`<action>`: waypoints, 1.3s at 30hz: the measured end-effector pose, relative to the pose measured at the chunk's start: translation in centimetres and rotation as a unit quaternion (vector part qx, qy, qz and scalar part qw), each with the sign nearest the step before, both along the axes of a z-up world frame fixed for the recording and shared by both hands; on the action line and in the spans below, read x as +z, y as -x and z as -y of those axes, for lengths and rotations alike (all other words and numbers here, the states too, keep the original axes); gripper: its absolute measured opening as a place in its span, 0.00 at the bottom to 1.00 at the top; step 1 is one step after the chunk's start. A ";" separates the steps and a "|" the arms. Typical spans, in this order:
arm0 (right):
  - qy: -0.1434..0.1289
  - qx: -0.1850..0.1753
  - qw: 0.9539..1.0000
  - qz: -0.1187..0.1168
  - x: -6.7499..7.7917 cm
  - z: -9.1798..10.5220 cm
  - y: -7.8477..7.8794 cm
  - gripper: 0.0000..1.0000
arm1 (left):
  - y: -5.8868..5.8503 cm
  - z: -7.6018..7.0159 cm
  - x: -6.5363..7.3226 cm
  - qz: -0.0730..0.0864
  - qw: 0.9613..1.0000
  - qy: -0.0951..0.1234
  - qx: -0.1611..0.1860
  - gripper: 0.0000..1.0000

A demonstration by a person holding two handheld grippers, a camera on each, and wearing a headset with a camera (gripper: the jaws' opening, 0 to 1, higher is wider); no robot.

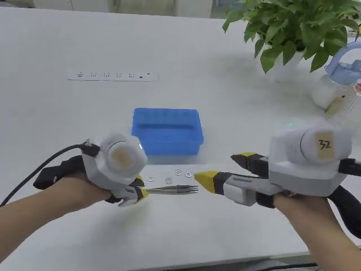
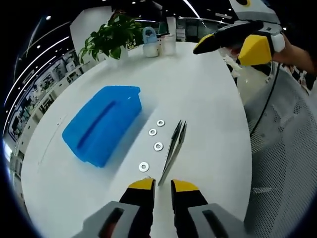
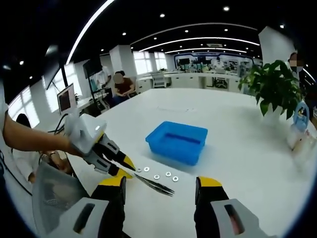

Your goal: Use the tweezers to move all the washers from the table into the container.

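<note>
left gripper (image 2: 164, 186): my fingers (image 2: 143, 186) are nearly closed, clamped on the back end of the tweezers (image 2: 172, 146).
tweezers: stick out forward from my grip, low over the surface (image 1: 169, 237), tips toward my right gripper. Can't tell if the tips touch the surface.
right gripper (image 3: 162, 184): fingers wide apart, nothing in them, hovering just past the tweezer tips.
washers (image 2: 158, 146): 4 lying flat in a loose row, between tweezers and container, just beside the tweezers, not touching them.
container (image 1: 167, 131): blue, open top, on the surface just behind the washers.
far side: power strip (image 1: 110, 75), potted plant (image 1: 293, 25).
</note>
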State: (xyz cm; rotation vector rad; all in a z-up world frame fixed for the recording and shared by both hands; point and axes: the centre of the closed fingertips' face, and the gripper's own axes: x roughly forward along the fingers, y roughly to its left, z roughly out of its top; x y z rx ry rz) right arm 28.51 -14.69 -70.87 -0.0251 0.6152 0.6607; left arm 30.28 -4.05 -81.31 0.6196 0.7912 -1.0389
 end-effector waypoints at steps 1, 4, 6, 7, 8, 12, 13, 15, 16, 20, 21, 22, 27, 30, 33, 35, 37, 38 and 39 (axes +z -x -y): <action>0.001 0.001 1.000 -0.003 -0.2 -0.1 0.0 0.54 | 0.0 0.1 -0.1 -0.003 1.000 0.001 -0.007 0.09; 0.009 0.000 1.000 -0.004 -0.4 -0.3 -0.2 0.54 | 0.0 0.4 -0.7 -0.004 1.000 -0.007 -0.028 0.08; 0.009 0.000 1.000 -0.003 -0.5 -0.5 -0.5 0.53 | 0.0 0.5 -0.9 0.000 0.999 -0.010 -0.044 0.06; 0.010 0.002 1.000 -0.007 -0.8 -0.7 -0.6 0.53 | 0.0 0.5 -0.9 -0.002 0.999 -0.009 -0.045 0.03; 0.011 0.003 1.000 -0.008 -0.9 -0.7 -0.7 0.53 | 0.2 0.6 -1.0 -0.004 0.999 -0.007 -0.054 0.03; 0.029 0.012 0.999 -0.013 -1.9 -1.1 -0.7 0.51 | 0.5 0.2 -1.6 0.001 0.997 -0.019 -0.070 0.01; 0.029 0.014 0.999 -0.015 -2.0 -1.2 -0.6 0.50 | 0.5 0.3 -1.5 0.003 0.997 -0.016 -0.077 0.00; 0.023 0.020 0.999 -0.022 -2.4 -1.6 -0.6 0.49 | 0.4 0.4 -1.4 0.007 0.996 -0.013 -0.084 0.00; 0.025 0.029 0.999 -0.030 -2.9 -2.0 -0.6 0.48 | 0.6 0.4 -1.3 0.009 0.996 -0.011 -0.090 0.00; 0.042 0.055 0.997 -0.035 -4.1 -3.2 -1.2 0.46 | 0.7 0.5 -0.1 0.024 0.994 -0.001 -0.111 0.00; 0.042 0.058 0.997 -0.035 -4.4 -3.4 -1.4 0.46 | 0.6 0.5 0.4 0.029 0.994 0.004 -0.109 0.00; 0.043 0.064 0.996 -0.037 -4.7 -3.9 -1.6 0.45 | 0.6 0.5 0.8 0.029 0.994 0.007 -0.109 0.00; 0.071 0.102 0.992 -0.035 -5.8 -5.5 -2.2 0.40 | 0.7 1.1 3.5 0.041 0.992 0.038 -0.111 0.00; 0.083 0.136 0.986 -0.036 -6.5 -6.5 -2.3 0.34 | 0.8 1.3 5.3 0.049 0.991 0.054 -0.111 0.00; 0.092 0.157 0.983 -0.034 -7.0 -7.3 -2.6 0.25 | 0.8 1.0 6.5 0.051 0.991 0.061 -0.107 0.00; 0.093 0.172 0.980 -0.028 -7.0 -8.1 -2.8 0.25 | 0.9 0.7 7.1 0.052 0.991 0.063 -0.105 0.00; 0.095 0.183 0.978 -0.026 -7.0 -8.7 -2.9 0.22 | 0.8 0.4 7.6 0.060 0.991 0.066 -0.099 0.00; 0.090 0.192 0.977 -0.022 -6.9 -9.3 -2.9 0.20 | 0.7 0.3 7.8 0.068 0.991 0.067 -0.099 0.00; 0.088 0.197 0.976 -0.026 -7.0 -9.6 -2.8 0.18 | 0.8 0.2 7.9 0.069 0.990 0.066 -0.099 0.00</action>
